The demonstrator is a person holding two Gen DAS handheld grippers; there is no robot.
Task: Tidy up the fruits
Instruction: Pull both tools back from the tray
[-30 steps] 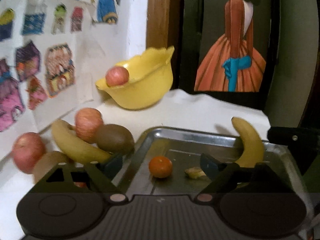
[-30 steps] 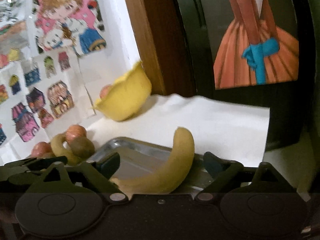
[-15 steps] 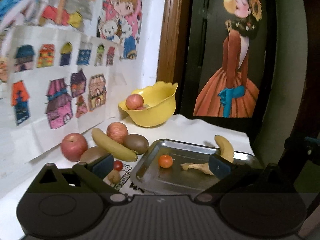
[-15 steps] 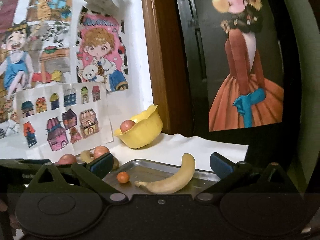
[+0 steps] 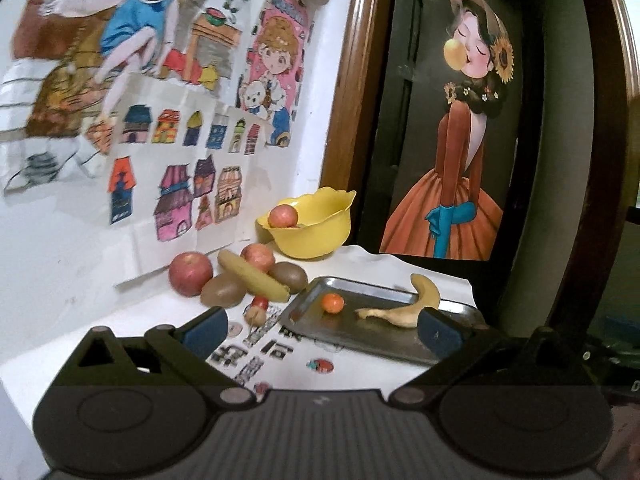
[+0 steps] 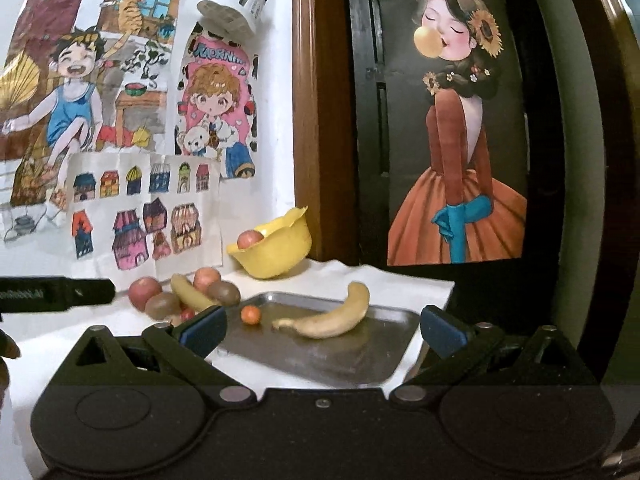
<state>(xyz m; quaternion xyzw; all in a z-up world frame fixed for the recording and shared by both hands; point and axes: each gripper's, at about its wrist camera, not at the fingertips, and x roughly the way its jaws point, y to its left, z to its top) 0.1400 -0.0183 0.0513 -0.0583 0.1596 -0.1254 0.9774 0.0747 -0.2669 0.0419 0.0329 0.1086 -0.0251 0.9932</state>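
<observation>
Nearest the cameras, the left gripper [image 5: 322, 326] and right gripper [image 6: 322, 326] both hang over the front of the table with fingers spread wide and nothing between them. The table has a white cloth [image 6: 384, 280] with a printed paper sheet [image 5: 276, 346] lying at the front.

Just past the fingers sits a metal tray [image 6: 360, 356], holding a small orange [image 6: 251, 314] and a banana [image 6: 332, 316] that lie apart from each other. The tray's right end comes close to the cloth's right edge, so not much spare room on that side; the bare cloth is mostly behind the tray.

Left of the tray there's a fruit pile: two apples [image 5: 190, 273], two kiwis [image 5: 222, 290], a second banana [image 5: 252, 276] lying across them, all bunched and touching, plus a tiny red fruit [image 5: 260, 302] just in front.

Further back, a yellow bowl [image 5: 316, 236] stands near the wall corner with one apple [image 5: 283, 216] in it.

Behind it all: a white wall covered in kids' drawings [image 6: 144, 216] on the left, a wooden door frame [image 6: 312, 120], and a dark panel with a poster [image 6: 456, 140] of a figure in an orange dress.
</observation>
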